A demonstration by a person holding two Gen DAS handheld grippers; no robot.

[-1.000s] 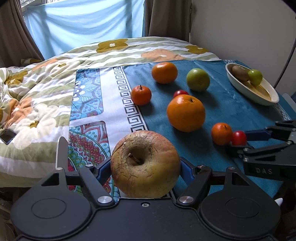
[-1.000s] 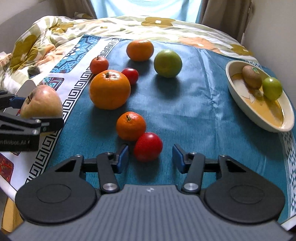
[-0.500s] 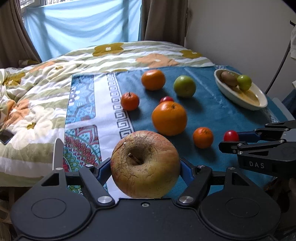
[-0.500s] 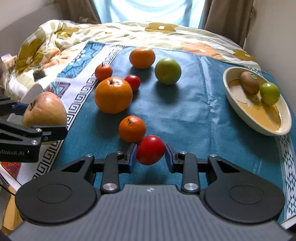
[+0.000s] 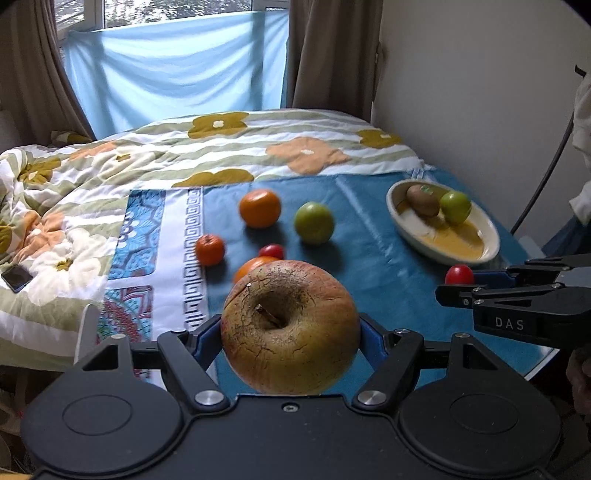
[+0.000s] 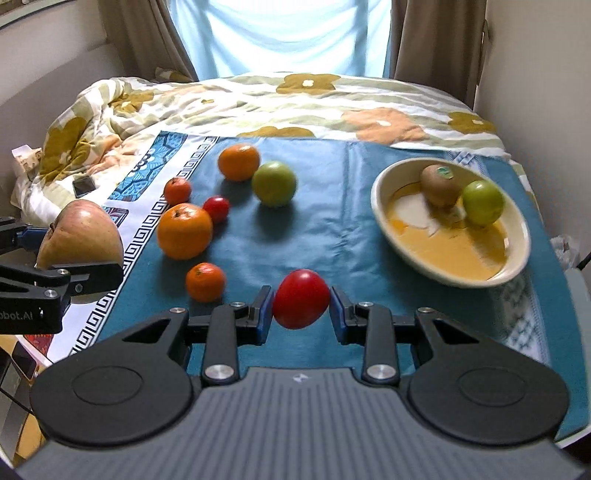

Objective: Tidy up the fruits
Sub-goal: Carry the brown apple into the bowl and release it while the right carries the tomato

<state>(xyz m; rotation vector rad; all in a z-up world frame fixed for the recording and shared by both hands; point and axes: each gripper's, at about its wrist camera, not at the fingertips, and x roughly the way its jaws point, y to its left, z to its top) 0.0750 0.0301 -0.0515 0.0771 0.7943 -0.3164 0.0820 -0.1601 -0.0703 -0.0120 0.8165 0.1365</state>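
Observation:
My left gripper (image 5: 290, 338) is shut on a big wrinkled apple (image 5: 290, 326), held above the blue cloth (image 5: 369, 266); in the right wrist view the apple (image 6: 79, 232) shows at the left edge. My right gripper (image 6: 301, 308) is shut on a small red tomato (image 6: 301, 303), lifted off the cloth; the left wrist view shows that tomato (image 5: 459, 275) at the right. On the cloth lie a large orange (image 6: 184, 230), two small tangerines (image 6: 205, 281) (image 6: 177, 190), another orange (image 6: 239, 161), a second tomato (image 6: 216, 208) and a green fruit (image 6: 274, 183). A cream bowl (image 6: 384, 206) holds a kiwi (image 6: 439, 184) and a green fruit (image 6: 482, 202).
The cloth lies on a bed with a flowered quilt (image 6: 258, 107). A dark phone (image 6: 82, 187) lies on the quilt at the left. Curtains and a window (image 6: 295, 33) stand behind, a wall (image 5: 480, 92) to the right. Open cloth lies between the fruit group and the bowl.
My right gripper shut on the small tomato and lifted it off the cloth. Both grippers rose and drew back, the apple staying in the left one.

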